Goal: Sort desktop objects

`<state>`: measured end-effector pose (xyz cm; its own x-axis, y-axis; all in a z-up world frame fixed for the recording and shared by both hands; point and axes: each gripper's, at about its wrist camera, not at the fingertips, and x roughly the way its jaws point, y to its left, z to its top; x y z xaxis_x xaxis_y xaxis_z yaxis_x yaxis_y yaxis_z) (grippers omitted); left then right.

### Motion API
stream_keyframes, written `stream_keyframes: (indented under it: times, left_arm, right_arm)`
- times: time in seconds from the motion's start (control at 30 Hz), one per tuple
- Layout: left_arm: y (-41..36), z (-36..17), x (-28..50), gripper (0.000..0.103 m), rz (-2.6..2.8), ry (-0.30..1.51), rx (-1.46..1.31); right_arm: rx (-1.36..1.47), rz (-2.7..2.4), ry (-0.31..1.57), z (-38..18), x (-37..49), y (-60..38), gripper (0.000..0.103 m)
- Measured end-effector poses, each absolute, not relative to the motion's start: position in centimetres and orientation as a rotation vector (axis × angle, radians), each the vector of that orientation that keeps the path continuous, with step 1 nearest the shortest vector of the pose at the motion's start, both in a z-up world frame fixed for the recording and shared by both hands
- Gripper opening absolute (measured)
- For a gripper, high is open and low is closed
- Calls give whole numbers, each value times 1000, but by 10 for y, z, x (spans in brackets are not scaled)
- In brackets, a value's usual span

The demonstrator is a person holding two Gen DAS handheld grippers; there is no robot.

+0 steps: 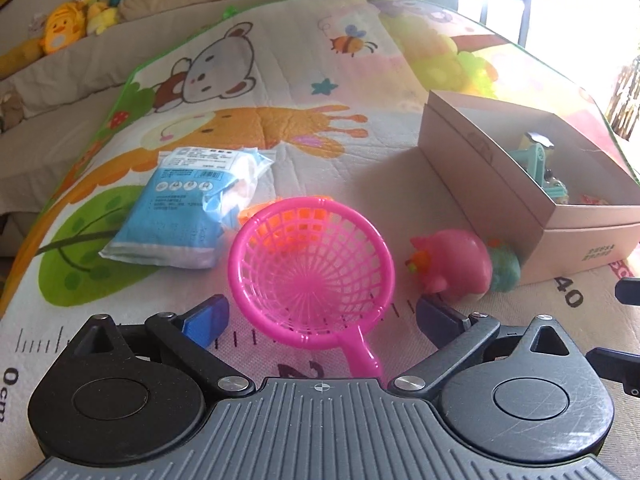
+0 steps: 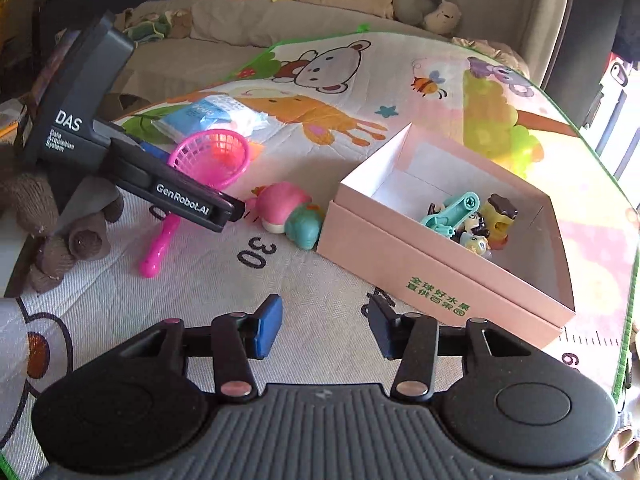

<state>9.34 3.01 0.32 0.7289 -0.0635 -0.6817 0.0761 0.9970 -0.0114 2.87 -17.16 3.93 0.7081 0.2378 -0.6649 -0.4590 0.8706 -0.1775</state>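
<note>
The jaws of the left gripper (image 1: 320, 316) are spread wide and hold nothing; the pink sieve (image 1: 310, 268) lies between them on the mat (image 1: 360, 80), its handle (image 1: 366, 360) running back toward the gripper body and its bowl pointing away. Its long axis is thus roughly in line with the jaws, so a pinch across the handle or lower rim is likely what the next move calls for. The right gripper (image 2: 324, 326) is seen with jaws partly open and empty, over bare mat, well apart from the sieve; the left is the nearer. The sieve is hard, glossy plastic mesh. Beside it a smooth pink toy (image 1: 452, 264) touches a teal one (image 1: 505, 269), close to the box (image 1: 480, 168), a matte card tray already holding small toys. A crinkled plastic pack (image 1: 188, 208) lies beyond the sieve.
</note>
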Motion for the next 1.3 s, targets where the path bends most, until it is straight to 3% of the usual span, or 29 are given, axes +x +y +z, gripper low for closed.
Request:
stream_keyframes:
  times: [0.03, 0.07, 0.1, 0.27, 0.53, 0.6, 0.7, 0.8, 1.3]
  left_arm:
    - [31, 3, 92, 95, -83, 745, 22]
    - [31, 4, 90, 82, -88, 741, 36]
    - [31, 4, 88, 76, -86, 733, 50]
    - [41, 7, 72, 58, -111, 715, 79]
    - [66, 10, 39, 58, -102, 713, 56]
    - [70, 11, 36, 63, -110, 717, 47]
    - [70, 13, 33, 75, -131, 713, 28]
    - [65, 15, 33, 83, -161, 708, 19]
    - [46, 16, 34, 95, -187, 716, 35]
  right_arm:
    - [-341, 402, 667, 39, 31, -170, 52]
    - [-344, 410, 656, 39, 33, -166, 52]
    - [-349, 420, 643, 38, 36, -160, 52]
    - [-415, 463, 592, 33, 51, -127, 52]
    - [-480, 449, 608, 19, 72, -104, 52]
    - [-478, 450, 630, 21, 68, -108, 50]
    - [-447, 443, 681, 18, 61, -121, 39]
    - [-402, 414, 711, 19, 55, -140, 39]
    - [-176, 285, 750, 17, 33, -213, 39]
